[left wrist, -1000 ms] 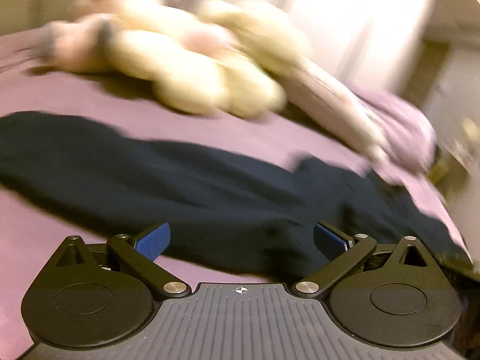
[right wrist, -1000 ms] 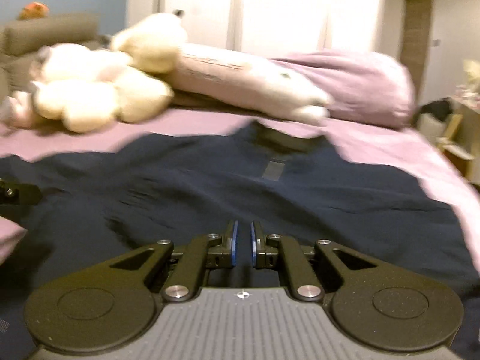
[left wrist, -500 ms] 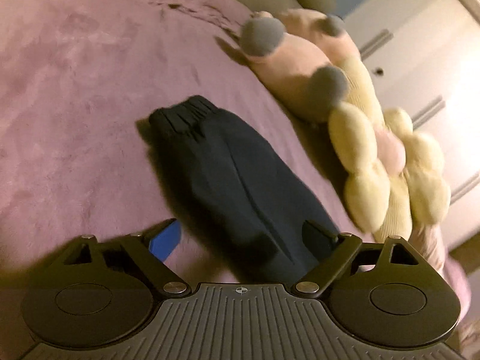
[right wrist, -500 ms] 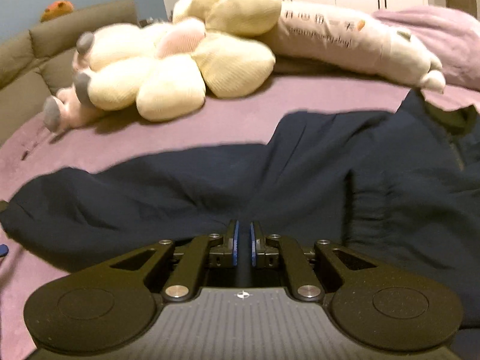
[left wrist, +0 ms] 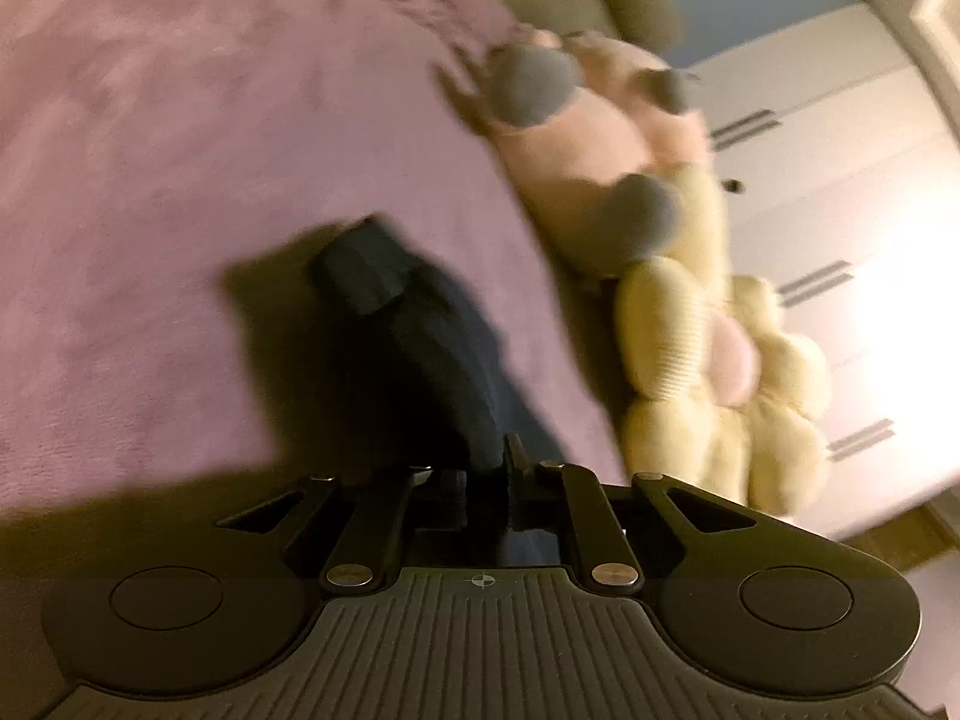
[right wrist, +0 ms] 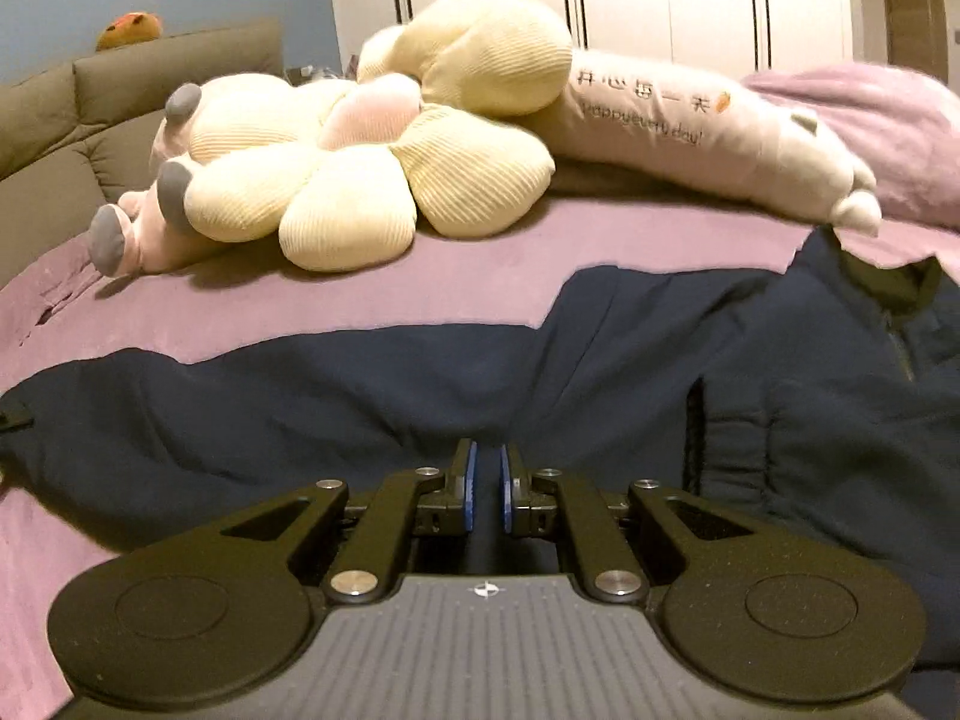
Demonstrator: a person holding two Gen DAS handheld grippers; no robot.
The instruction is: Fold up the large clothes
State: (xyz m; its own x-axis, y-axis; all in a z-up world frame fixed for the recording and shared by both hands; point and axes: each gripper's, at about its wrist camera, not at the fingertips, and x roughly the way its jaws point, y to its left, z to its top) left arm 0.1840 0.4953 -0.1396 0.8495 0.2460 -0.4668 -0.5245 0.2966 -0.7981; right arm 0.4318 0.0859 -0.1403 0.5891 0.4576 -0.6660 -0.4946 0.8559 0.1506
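Navy sleeve (left wrist: 444,348) clamped in left tongs (left wrist: 486,480), right tongs (right wrist: 486,486) together, empty, over navy garment (right wrist: 600,360)

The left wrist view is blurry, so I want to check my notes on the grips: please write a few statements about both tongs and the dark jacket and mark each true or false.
1. The left tongs are shut on the navy jacket's sleeve. True.
2. The sleeve's cuff end points away from the left tongs. True.
3. The right tongs stand wide open. False: their blue pads sit close together, with only a narrow gap; whether cloth is pinched there cannot be told.
4. The navy jacket lies on a green sheet. False: the bed cover is purple.
5. A cream flower-shaped cushion lies beyond the jacket. True.
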